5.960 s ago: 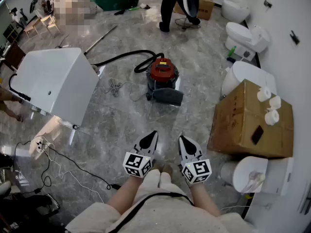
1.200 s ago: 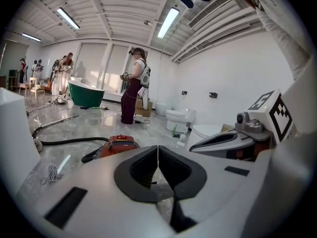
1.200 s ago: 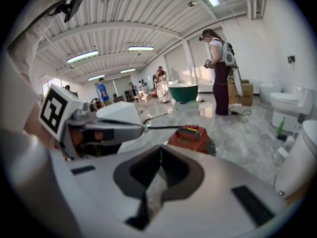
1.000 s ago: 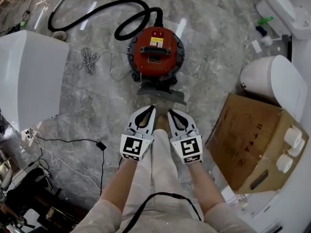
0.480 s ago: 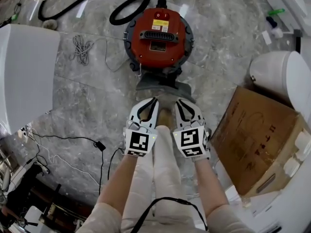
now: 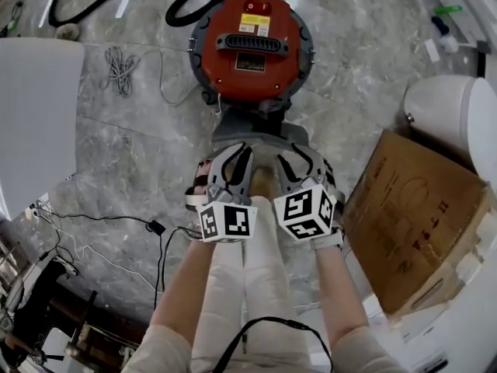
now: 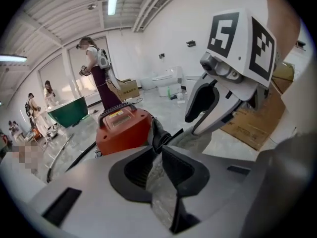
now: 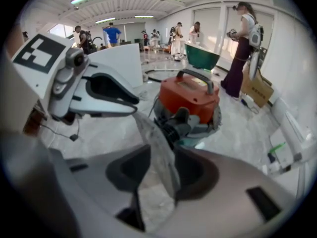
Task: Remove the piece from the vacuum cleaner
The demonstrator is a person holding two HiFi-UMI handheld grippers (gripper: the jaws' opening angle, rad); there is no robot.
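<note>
While both jaws open empty, the piece (image 6: 258, 133) waits.
The left gripper (image 6: 237, 155) and right gripper (image 6: 299, 158) hover by it at the vacuum cleaner's (image 6: 250, 45) near side; a lopsided tug may drag the canister.

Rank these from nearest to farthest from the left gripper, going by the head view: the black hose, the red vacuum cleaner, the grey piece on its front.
1. Grey piece, centre, on the vacuum's near side.
2. Red vacuum cleaner, just beyond that piece.
3. Black hose, at the top edge, behind the vacuum.
</note>
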